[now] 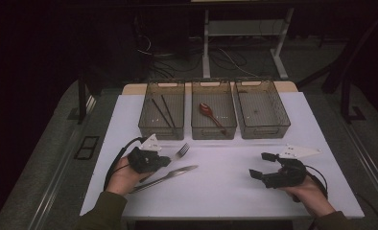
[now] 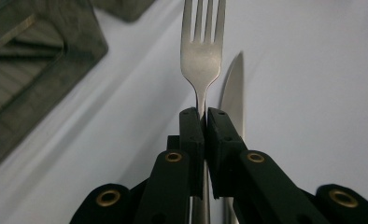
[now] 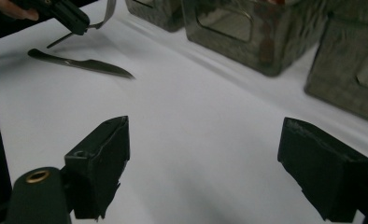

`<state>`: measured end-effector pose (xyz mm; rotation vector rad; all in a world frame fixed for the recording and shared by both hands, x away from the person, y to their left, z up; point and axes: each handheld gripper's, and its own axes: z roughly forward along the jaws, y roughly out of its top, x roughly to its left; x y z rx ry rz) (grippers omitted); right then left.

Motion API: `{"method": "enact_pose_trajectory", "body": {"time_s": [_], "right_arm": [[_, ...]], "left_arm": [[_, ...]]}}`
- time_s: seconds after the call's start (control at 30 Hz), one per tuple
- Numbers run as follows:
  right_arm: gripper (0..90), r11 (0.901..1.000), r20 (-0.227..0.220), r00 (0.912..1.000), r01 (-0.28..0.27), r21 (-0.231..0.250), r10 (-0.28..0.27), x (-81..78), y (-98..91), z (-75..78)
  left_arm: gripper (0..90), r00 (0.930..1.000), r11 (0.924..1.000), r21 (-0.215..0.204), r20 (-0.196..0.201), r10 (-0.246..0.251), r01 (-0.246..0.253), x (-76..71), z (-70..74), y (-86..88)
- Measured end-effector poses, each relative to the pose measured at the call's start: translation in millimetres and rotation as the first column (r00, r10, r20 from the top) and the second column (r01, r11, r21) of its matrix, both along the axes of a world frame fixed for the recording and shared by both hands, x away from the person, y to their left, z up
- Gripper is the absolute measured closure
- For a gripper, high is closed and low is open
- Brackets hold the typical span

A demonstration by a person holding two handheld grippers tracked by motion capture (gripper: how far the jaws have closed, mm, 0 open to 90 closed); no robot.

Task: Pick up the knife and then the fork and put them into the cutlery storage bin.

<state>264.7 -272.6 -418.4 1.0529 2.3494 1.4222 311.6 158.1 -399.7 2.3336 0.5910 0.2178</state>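
Two grippers are seen over the white table [image 1: 235, 191]. A fork [image 2: 201, 56] is clamped by its neck in the left gripper [image 2: 204, 114], just above the knife [image 1: 170, 175]. The right gripper [image 3: 203, 154] is held wide apart, nothing gripped.

The fork [image 2: 200, 56] is shiny smooth metal, like the knife [image 2: 233, 93] beside it. The bins [image 1: 213, 109] look like translucent smoky plastic; the table [image 1: 225, 187] is matt white.

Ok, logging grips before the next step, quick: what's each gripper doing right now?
Left gripper: shut on the fork, clamped at its neck.
Right gripper: open, jaws wide, nothing between them.
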Motion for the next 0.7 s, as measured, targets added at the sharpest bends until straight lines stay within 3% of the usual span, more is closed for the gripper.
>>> {"method": "enact_pose_trajectory", "body": {"time_s": [0.17,0.4,0.7], "right_arm": [[16.7,0.9997,0.016,0.9997,-0.017,0.015,0.017,6.9,14.1,12.7],[27.1,0.9984,0.028,0.9989,-0.040,0.039,0.039,20.6,37.8,22.9],[43.9,0.9942,-0.002,0.9984,-0.057,0.091,0.057,37.6,54.7,31.0]], "left_arm": [[84.9,0.9992,0.9977,-0.065,0.037,-0.016,0.018,-0.2,12.1,-13.2],[84.9,0.9976,0.9889,-0.145,0.065,-0.024,0.033,2.5,16.9,-36.3],[84.9,0.9956,0.9835,-0.173,0.085,-0.040,0.054,6.7,14.5,-76.7]]}}
